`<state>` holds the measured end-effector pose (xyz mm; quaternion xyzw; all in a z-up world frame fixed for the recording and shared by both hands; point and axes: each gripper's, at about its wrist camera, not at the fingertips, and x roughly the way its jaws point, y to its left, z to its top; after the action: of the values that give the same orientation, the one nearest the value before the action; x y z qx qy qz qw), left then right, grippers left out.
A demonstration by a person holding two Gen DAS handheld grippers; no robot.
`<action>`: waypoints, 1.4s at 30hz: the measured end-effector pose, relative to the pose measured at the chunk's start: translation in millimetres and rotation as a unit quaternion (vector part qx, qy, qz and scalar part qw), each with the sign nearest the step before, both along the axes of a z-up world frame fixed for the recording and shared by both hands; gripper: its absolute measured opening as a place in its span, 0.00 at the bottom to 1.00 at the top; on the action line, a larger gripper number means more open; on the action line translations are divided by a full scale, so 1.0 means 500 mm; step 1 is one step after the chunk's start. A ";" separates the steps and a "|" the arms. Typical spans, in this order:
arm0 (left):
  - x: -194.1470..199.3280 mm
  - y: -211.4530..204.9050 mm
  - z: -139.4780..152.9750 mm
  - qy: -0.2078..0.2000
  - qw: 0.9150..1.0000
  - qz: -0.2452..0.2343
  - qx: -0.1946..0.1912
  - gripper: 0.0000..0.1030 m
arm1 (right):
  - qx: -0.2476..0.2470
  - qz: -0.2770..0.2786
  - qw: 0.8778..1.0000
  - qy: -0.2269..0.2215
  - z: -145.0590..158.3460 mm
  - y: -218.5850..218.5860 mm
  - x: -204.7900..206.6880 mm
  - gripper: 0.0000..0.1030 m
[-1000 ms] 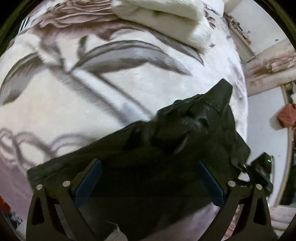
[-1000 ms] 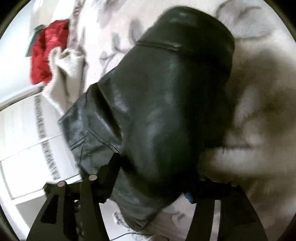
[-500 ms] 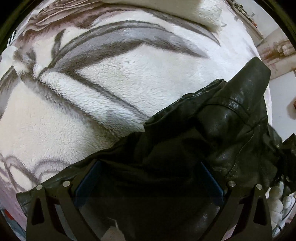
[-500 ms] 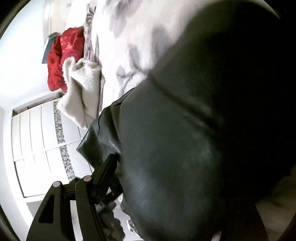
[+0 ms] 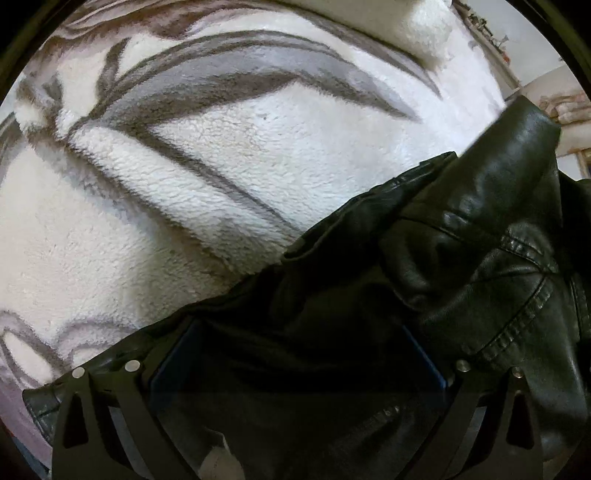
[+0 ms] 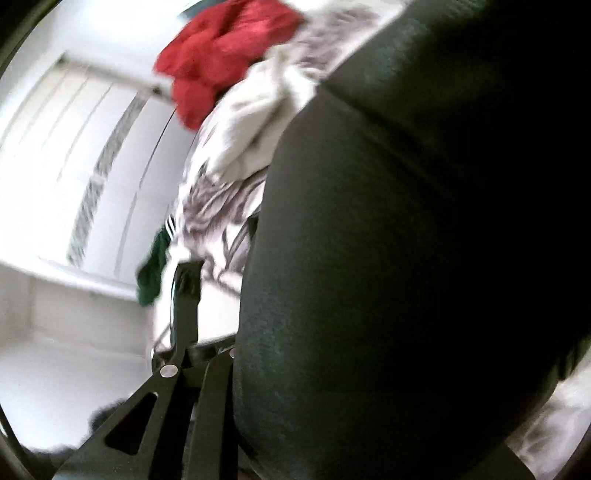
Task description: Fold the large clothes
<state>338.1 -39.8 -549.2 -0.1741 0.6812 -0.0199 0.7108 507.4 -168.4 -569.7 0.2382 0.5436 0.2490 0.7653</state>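
Note:
A black leather jacket [image 5: 461,266] lies on a white fleece blanket [image 5: 221,177] with grey leaf print. My left gripper [image 5: 295,354] is low over it, its blue-padded fingers [image 5: 173,354] spread wide with the jacket bunched between them. In the right wrist view the jacket [image 6: 406,258] fills most of the frame, draped over my right gripper; only its left finger [image 6: 184,295] shows, and the other is hidden under the leather.
A red garment [image 6: 214,62] and a cream fleece item [image 6: 258,118] lie further along the bed. A green cloth [image 6: 151,269] hangs at the bed edge. White wardrobe doors [image 6: 74,166] stand beyond. A folded cream blanket [image 5: 424,33] lies at the far end.
The left gripper has moved lower and closer over the jacket and blanket. The right gripper has swung upward with the jacket, which now covers more of its view.

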 end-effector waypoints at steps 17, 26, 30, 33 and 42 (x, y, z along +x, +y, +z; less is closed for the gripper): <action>-0.466 0.504 0.392 -0.132 0.952 0.267 0.068 1.00 | -0.246 0.432 0.844 -0.201 0.017 0.630 -0.383 0.18; -0.599 0.509 0.359 -0.081 0.946 0.306 0.074 1.00 | -0.198 0.524 0.826 -0.061 -0.061 0.702 -0.466 0.68; -0.577 0.486 0.362 -0.089 0.951 0.288 0.066 1.00 | -0.116 0.543 0.832 -0.020 0.010 0.609 -0.520 0.79; -0.555 0.457 0.352 -0.096 0.956 0.274 0.050 1.00 | -0.043 0.512 0.857 0.045 0.059 0.545 -0.467 0.81; -0.509 0.286 0.082 0.012 0.981 0.172 0.092 1.00 | -0.079 0.305 0.933 0.172 -0.124 0.368 -0.172 0.81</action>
<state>83.7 103.4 -508.4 -0.2229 0.6486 0.1681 0.7080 421.6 15.5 -631.7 0.0389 0.7316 0.3815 0.5636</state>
